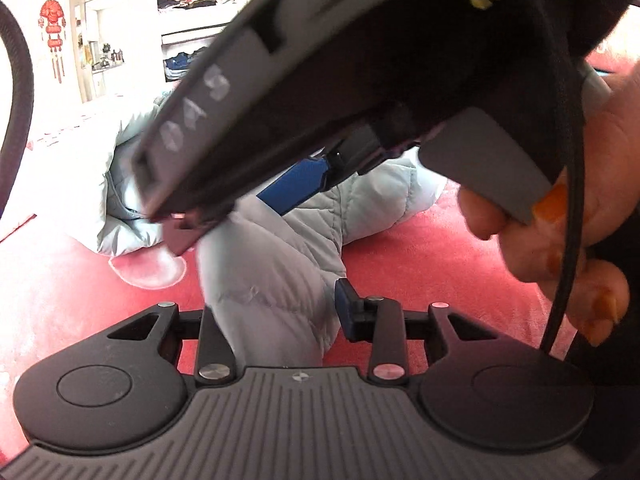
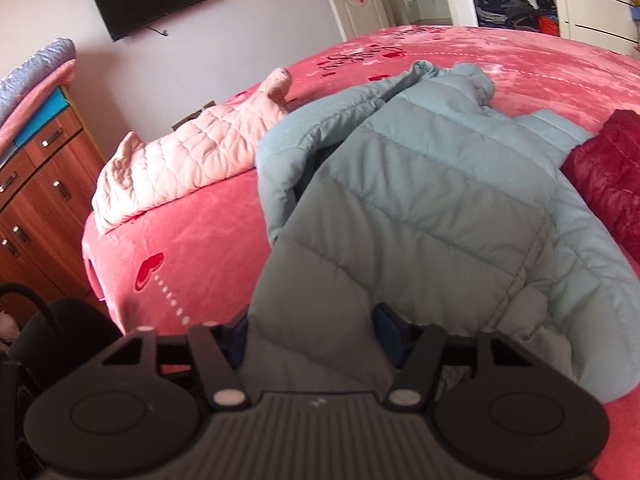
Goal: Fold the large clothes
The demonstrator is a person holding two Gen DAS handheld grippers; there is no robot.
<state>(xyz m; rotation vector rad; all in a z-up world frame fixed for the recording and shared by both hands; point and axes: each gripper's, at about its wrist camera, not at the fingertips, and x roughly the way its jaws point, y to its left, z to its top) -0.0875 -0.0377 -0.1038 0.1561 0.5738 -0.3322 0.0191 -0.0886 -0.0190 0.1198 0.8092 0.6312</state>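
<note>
A light blue puffer jacket [image 2: 420,184] lies spread on the red bed cover [image 2: 192,240], collar away from me. My right gripper [image 2: 308,336] is shut on its near hem fabric, which fills the gap between the blue pads. In the left wrist view the same jacket [image 1: 272,276] runs between my left gripper [image 1: 280,312], shut on a fold of it. The right gripper's black body [image 1: 320,80] and the hand holding it cross above, its blue finger [image 1: 296,186] pressed on the jacket.
A pale pink quilted jacket [image 2: 180,160] lies at the bed's left corner. A dark red quilted garment [image 2: 608,168] lies at the right. A wooden drawer cabinet [image 2: 36,184] stands left of the bed. A wardrobe with clothes [image 2: 516,12] is behind.
</note>
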